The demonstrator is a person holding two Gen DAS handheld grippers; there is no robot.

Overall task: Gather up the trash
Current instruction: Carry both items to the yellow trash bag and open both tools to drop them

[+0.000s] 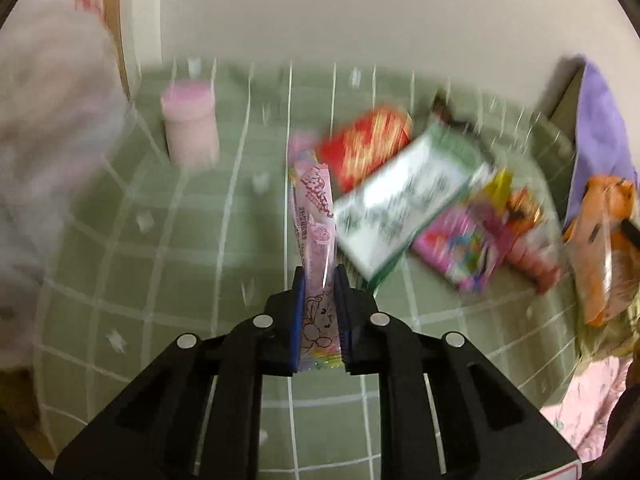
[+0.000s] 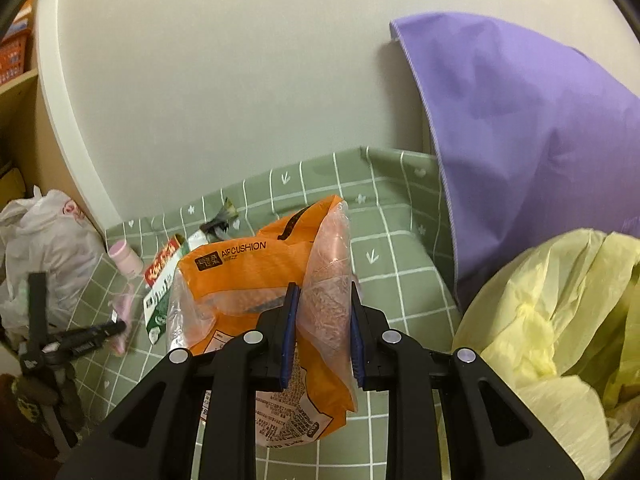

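Jaws of left gripper [image 1: 320, 280] clamp a pink wrapper [image 1: 316, 216]. Ahead and to its right, a white-green packet [image 1: 404, 204] and red packet [image 1: 368, 148] on the green cloth [image 1: 200, 240]. Right gripper [image 2: 323, 300] pinches an orange bag [image 2: 256, 280]; yellow bag [image 2: 560, 312] to its right.

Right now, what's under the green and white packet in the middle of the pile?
The green-white packet overlaps a red packet behind it and a pink packet to its right. Whatever lies beneath its middle is covered.

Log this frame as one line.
left gripper: shut on pink wrapper | right gripper: shut on orange bag | yellow bag: right
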